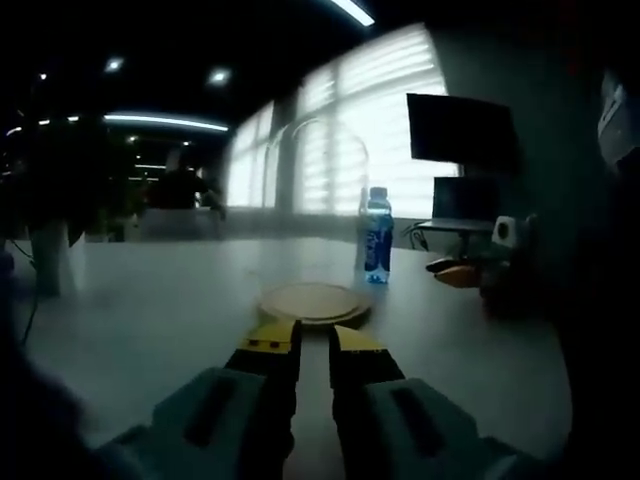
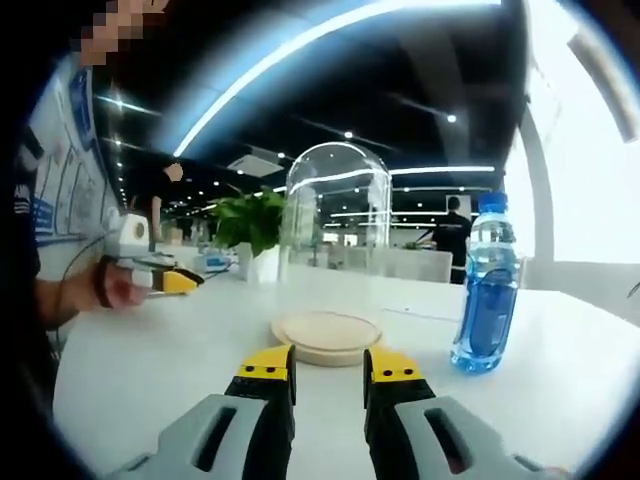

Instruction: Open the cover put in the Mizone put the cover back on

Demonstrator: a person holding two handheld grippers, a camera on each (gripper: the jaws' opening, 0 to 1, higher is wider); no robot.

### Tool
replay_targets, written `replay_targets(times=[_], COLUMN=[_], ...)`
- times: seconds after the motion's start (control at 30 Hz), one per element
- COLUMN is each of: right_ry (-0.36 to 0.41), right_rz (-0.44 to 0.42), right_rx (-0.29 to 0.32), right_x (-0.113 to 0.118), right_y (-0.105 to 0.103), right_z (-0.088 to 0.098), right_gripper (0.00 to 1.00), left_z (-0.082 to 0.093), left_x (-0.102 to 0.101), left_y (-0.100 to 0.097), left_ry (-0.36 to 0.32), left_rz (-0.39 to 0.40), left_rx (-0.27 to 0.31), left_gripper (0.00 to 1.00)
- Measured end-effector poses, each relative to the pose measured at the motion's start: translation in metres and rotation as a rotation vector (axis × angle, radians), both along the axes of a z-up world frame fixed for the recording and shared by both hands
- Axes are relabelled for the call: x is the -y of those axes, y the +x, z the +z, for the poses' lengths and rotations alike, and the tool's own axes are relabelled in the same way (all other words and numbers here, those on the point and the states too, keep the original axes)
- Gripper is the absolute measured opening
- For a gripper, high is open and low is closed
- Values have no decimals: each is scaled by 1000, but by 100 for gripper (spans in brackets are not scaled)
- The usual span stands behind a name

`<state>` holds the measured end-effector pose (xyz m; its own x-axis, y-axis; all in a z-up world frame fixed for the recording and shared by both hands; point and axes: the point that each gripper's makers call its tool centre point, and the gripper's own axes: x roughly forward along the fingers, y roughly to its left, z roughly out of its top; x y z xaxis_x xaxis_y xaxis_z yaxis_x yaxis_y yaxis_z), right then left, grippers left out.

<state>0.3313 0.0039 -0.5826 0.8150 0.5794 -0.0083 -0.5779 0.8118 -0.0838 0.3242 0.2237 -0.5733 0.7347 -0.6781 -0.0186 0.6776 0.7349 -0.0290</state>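
A large open-plan office with ceiling light strips (image 2: pixel 300 40) and blinded windows (image 1: pixel 340 130) surrounds a white table (image 2: pixel 180 350). At table centre a clear glass dome cover (image 2: pixel 335 240) sits upright on its round wooden base (image 2: pixel 327 335). The blue Mizone bottle (image 2: pixel 487 285) stands upright just beside the base. A potted plant (image 2: pixel 250 235) stands behind. The left gripper (image 1: pixel 314 345) and right gripper (image 2: pixel 330 367) hold nothing, jaws slightly parted, short of the base.

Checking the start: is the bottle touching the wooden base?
Apart. The right gripper view shows bare table between the bottle and the wooden base.
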Motion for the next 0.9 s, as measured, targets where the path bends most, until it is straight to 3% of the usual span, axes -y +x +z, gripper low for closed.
replay_targets(times=[0.33, 0.9], right_ry=[15, -34], right_rz=[-8, 24], right_rx=[-20, 25], right_x=[1, -8], right_y=[2, -4], right_z=[-3, 0], right_gripper=[20, 21], left_z=[1, 3], left_x=[-8, -5], left_y=[4, 2], left_ry=[-48, -24], left_rz=[13, 13], left_rx=[-23, -8], left_gripper=[8, 9])
